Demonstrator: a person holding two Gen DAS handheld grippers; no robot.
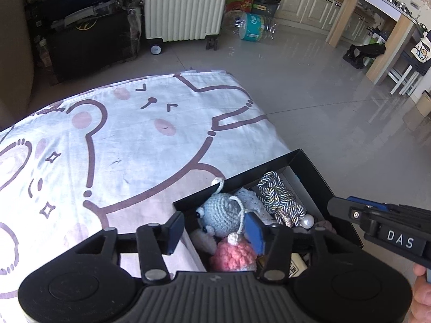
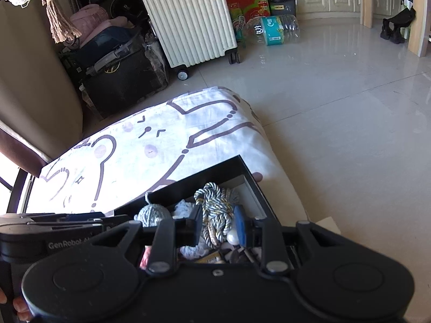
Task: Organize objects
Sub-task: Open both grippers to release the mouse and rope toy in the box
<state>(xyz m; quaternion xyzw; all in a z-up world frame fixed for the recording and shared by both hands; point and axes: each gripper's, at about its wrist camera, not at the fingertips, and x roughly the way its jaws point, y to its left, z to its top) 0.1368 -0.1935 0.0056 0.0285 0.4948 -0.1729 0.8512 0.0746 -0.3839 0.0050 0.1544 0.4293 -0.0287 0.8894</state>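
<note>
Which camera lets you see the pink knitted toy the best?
The left wrist view. There the pink knitted toy lies in plain sight in the black box, just below the gray knitted mouse. In the right wrist view only a pink sliver peeks out behind the gripper's linkage.

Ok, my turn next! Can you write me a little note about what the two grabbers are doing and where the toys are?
Left gripper: open, empty, over the black cardboard box's near-left corner.
Right gripper: open, empty, over the box, fingers either side of the braided blue, white and gold rope.
Toys: the grey crocheted mouse, pink crocheted ball, rope and white pearl bead all lie in the box, which sits on the bear-print sheet.
Done: the visible items are boxed.
Left: the sheet shows nothing else loose; perhaps tidy inside the box.
</note>
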